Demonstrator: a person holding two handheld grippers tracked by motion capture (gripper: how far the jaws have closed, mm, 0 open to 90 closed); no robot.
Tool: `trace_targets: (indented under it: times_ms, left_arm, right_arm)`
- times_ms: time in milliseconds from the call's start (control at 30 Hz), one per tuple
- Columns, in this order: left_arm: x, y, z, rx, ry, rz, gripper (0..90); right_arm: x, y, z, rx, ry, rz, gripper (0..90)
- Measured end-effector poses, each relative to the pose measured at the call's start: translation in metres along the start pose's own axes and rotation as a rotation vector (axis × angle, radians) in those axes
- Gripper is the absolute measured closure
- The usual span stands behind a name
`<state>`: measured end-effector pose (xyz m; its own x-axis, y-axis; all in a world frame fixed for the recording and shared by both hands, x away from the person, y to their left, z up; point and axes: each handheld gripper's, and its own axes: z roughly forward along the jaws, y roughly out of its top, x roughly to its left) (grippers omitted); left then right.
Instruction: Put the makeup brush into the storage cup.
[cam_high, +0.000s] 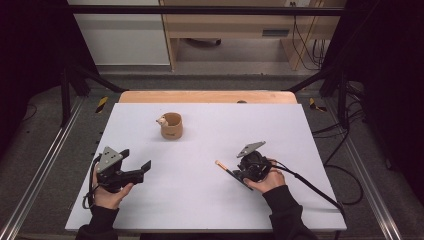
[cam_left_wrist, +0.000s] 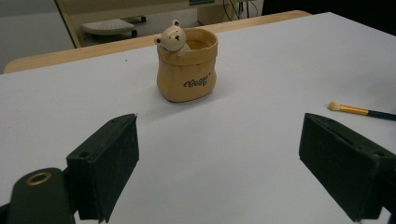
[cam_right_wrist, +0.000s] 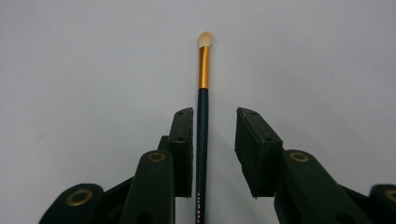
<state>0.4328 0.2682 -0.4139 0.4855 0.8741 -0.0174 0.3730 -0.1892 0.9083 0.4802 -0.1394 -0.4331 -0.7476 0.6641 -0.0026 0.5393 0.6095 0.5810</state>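
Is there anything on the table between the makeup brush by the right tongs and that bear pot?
Nothing visible. The brush lies between the open jaws of the right tongs, and only bare white table separates it from the bear pot.

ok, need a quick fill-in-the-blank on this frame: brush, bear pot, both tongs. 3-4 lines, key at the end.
1. The slim dark-handled makeup brush with a gold ferrule lies between the jaws of the ____ tongs.
2. The tan sack-shaped ceramic pot has a small ____ figure at its rim.
3. The left tongs stand wide ____, with nothing between them.
4. The pot stands on the ____ table sheet.

Missing words: right; bear; open; white
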Motion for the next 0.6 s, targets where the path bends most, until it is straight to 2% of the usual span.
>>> trace_targets:
  times_ms: [267, 600]
  left_arm:
    - [0.000, 0.000, 0.001, 0.008, -0.001, 0.007, 11.5]
    - [-0.001, -0.001, 0.002, 0.011, -0.002, 0.008, 11.5]
  right_arm:
    - [0.000, 0.011, 0.008, 0.132, 0.019, -0.038, 66.5]
    - [-0.002, 0.014, 0.015, 0.160, 0.032, -0.028, 69.9]
